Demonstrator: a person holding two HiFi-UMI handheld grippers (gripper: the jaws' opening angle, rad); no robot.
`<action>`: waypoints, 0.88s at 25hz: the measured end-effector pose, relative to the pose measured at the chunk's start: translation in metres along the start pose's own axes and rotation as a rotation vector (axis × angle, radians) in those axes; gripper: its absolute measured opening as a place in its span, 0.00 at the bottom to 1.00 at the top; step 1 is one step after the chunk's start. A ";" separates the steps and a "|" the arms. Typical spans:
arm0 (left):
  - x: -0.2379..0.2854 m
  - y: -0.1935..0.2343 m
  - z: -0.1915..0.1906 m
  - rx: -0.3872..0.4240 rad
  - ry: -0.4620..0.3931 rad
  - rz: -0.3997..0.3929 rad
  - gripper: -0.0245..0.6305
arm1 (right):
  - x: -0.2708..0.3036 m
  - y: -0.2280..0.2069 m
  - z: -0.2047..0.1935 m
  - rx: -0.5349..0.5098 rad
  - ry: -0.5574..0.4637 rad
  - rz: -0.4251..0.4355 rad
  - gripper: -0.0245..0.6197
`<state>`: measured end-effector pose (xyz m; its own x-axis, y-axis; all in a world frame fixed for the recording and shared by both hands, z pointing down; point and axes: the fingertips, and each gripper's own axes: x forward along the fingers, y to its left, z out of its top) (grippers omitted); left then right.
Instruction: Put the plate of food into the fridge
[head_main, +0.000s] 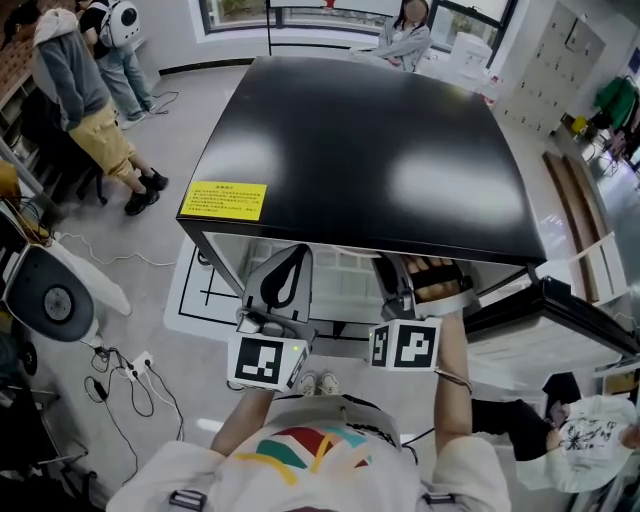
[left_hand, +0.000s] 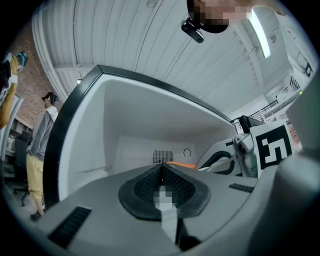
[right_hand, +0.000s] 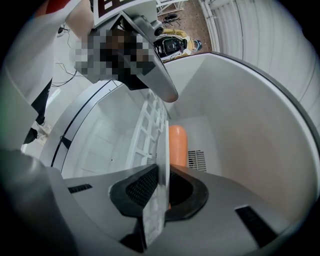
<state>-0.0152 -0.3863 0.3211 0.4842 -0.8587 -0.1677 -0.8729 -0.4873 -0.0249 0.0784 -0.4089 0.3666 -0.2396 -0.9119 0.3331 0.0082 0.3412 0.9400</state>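
Observation:
A fridge with a black top (head_main: 360, 150) stands open toward me, its door (head_main: 560, 320) swung to the right. My right gripper (head_main: 402, 283) reaches into the opening, shut on the rim of a white plate (head_main: 452, 296) that carries brownish food (head_main: 436, 267). In the right gripper view the plate (right_hand: 161, 145) runs edge-on between the pads of this gripper (right_hand: 162, 175), with an orange sausage (right_hand: 177, 145) on it. To its left my left gripper (head_main: 296, 258) also points into the fridge, shut with nothing in it (left_hand: 161, 172). In the left gripper view the right gripper (left_hand: 235, 150) is beside it.
The white fridge interior (left_hand: 130, 125) has a wire shelf (right_hand: 146, 127) under the plate and a vent in the back wall (right_hand: 196, 160). A yellow label (head_main: 223, 200) sits on the fridge top. People stand at the back left (head_main: 90, 110); cables (head_main: 130, 375) lie on the floor.

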 end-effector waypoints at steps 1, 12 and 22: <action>0.000 0.000 0.000 -0.002 -0.002 0.001 0.05 | 0.000 0.000 0.000 0.001 0.002 0.009 0.09; -0.001 0.001 0.002 -0.017 -0.014 0.006 0.05 | 0.004 0.006 -0.004 0.074 0.007 0.186 0.09; -0.002 -0.001 0.001 -0.023 -0.008 -0.001 0.05 | 0.002 0.004 0.001 0.176 -0.024 0.249 0.10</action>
<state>-0.0152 -0.3838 0.3202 0.4847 -0.8570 -0.1751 -0.8707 -0.4919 -0.0027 0.0766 -0.4093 0.3715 -0.2744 -0.7905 0.5475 -0.0982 0.5895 0.8018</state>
